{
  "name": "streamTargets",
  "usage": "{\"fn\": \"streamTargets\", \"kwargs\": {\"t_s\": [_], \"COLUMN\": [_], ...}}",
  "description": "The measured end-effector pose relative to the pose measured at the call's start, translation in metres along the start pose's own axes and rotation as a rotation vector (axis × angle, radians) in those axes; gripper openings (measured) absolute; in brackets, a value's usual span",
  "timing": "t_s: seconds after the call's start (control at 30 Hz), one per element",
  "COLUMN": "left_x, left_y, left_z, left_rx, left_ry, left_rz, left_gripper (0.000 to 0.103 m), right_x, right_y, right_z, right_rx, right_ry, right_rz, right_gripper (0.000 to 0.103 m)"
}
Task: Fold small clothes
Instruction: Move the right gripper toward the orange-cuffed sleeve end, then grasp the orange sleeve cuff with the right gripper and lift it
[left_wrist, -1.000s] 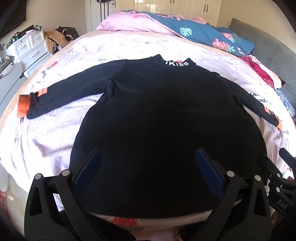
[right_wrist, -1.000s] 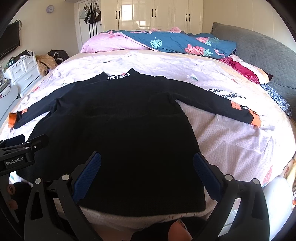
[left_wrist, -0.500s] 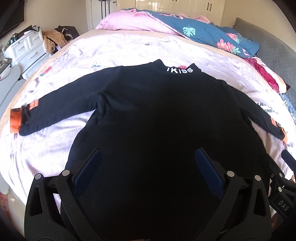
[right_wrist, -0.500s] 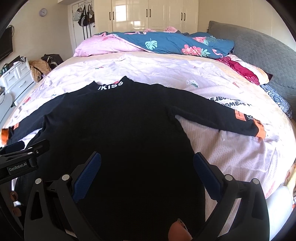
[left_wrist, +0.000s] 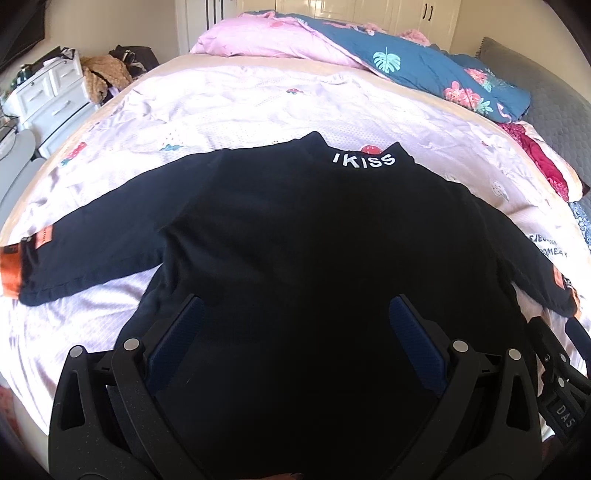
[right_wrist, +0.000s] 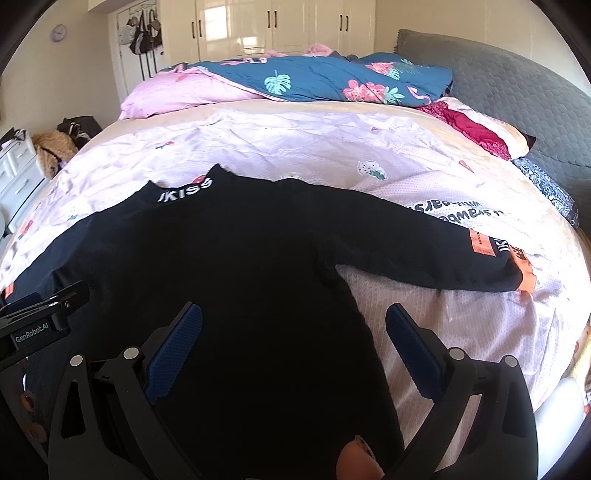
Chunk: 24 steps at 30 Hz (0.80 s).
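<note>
both grippers, left gripper (left_wrist: 293, 325) and right gripper (right_wrist: 293, 325), gape wide over black top (left_wrist: 314, 258) (sleeves spread).

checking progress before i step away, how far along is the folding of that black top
Done: the black top lies spread flat on the bed, both sleeves out. In hand: nothing; the left gripper and right gripper hover open over its lower part. Left: every fold; none shows.

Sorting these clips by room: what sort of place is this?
A home bedroom, most likely: a black top lies spread on a bed, with a bunched quilt at its head and wardrobe doors behind.
</note>
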<state>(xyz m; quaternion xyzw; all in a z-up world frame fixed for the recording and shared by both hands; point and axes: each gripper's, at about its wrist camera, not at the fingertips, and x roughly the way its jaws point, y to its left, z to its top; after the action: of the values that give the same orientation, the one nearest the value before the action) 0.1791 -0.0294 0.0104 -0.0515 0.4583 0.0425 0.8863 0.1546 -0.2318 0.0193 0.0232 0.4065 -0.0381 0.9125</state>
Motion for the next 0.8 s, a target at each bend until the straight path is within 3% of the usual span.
{"fn": "streamTargets", "kwargs": {"t_s": [0.13,0.33,0.8], "left_x": [0.018,0.046,0.094], "left_y": [-0.010,-0.034,-0.069], "left_z": [0.015,0.031,0.055], "left_rx": [0.003,0.055,0.097], "left_ry": [0.022,0.049,0.078], "left_rz": [-0.006,-0.008,-0.072], "left_gripper": [0.094,0.094,0.094], "right_x": [0.019,0.046,0.076], "right_y": [-0.012,-0.051,-0.197], "right_z": [0.014,0.028,0.012], "right_rx": [0.046,0.217,0.622], "right_ry": [0.007,0.023,0.071], "right_rz": [-0.032,-0.085,-0.255], "right_gripper": [0.099,0.099,0.099]}}
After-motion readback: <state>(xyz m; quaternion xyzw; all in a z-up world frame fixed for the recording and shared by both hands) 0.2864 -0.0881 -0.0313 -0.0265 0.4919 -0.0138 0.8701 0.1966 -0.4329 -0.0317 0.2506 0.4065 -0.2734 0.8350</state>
